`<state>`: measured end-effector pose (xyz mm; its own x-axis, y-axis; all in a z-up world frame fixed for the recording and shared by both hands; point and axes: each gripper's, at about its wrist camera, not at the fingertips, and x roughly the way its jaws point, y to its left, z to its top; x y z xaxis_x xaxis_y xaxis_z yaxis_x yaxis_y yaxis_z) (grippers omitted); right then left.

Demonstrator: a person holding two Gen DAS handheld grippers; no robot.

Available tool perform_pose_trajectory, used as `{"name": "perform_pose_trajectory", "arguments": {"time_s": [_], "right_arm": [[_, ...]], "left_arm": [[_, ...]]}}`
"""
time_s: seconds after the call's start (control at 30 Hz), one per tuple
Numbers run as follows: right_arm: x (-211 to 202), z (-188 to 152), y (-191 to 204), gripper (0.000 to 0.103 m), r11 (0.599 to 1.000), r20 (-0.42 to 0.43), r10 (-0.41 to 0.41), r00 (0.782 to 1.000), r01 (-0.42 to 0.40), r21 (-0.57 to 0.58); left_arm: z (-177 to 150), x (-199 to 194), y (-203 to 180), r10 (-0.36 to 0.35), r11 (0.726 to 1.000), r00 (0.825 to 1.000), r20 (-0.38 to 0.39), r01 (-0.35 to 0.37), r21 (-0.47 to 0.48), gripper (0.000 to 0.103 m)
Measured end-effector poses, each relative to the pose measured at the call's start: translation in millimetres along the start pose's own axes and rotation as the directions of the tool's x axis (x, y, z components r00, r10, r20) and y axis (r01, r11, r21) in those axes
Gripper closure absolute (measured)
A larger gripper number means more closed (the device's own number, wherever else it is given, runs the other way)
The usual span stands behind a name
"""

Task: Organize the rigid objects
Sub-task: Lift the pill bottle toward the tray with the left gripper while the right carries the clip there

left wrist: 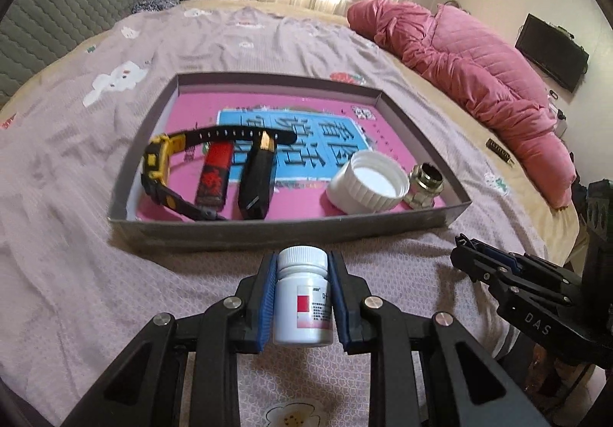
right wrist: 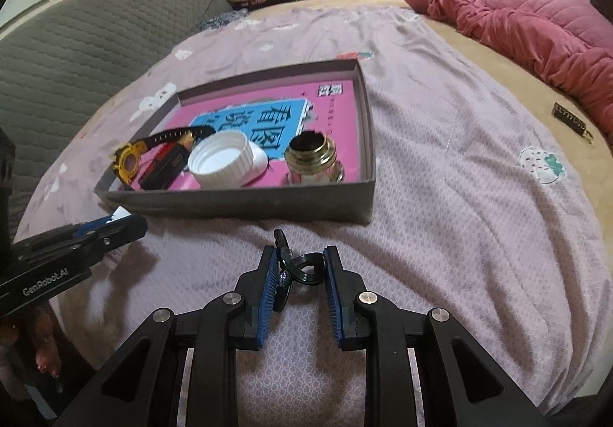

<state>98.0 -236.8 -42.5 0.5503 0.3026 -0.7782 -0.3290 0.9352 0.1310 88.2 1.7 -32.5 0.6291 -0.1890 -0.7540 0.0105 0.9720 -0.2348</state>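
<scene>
Left gripper (left wrist: 302, 296) grips bottle (left wrist: 302, 306) before tray rim (left wrist: 268, 229).

Black left tool (left wrist: 302, 285) with blue ribbed pads; silver pivot screws.

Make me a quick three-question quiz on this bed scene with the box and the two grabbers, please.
1. True or false: the left gripper is clamped on a white pill bottle.
2. Which item lies in the shallow box? A) spoon B) yellow-and-black wristwatch C) phone
3. Fill in: the large white screw cap sits beside a ____ threaded fitting.

Key: 1 true; 2 B; 3 metal.
</scene>
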Motion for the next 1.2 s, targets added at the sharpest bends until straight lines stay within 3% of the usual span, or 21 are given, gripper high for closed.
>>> {"name": "perform_pose_trajectory", "arguments": {"time_s": [0.43, 0.77, 1.2], "right_arm": [[-21, 19, 11, 0.079, 0.999, 0.112, 0.013, 0.994, -0.008, -0.045], [-19, 36, 11, 0.079, 0.999, 0.140, 0.029, 0.990, -0.026, -0.023], [-13, 54, 3, 0.079, 0.999, 0.176, -0.030, 0.984, 0.035, -0.028]], "left_arm": [[11, -16, 1, -0.009, 1.000, 0.997, 0.080, 0.009, 0.005, 0.076], [27, -10, 9, -0.009, 1.000, 0.993, 0.119, 0.010, -0.012, 0.076], [45, 7, 14, -0.026, 0.999, 0.989, 0.149, 0.030, -0.024, 0.076]]}}
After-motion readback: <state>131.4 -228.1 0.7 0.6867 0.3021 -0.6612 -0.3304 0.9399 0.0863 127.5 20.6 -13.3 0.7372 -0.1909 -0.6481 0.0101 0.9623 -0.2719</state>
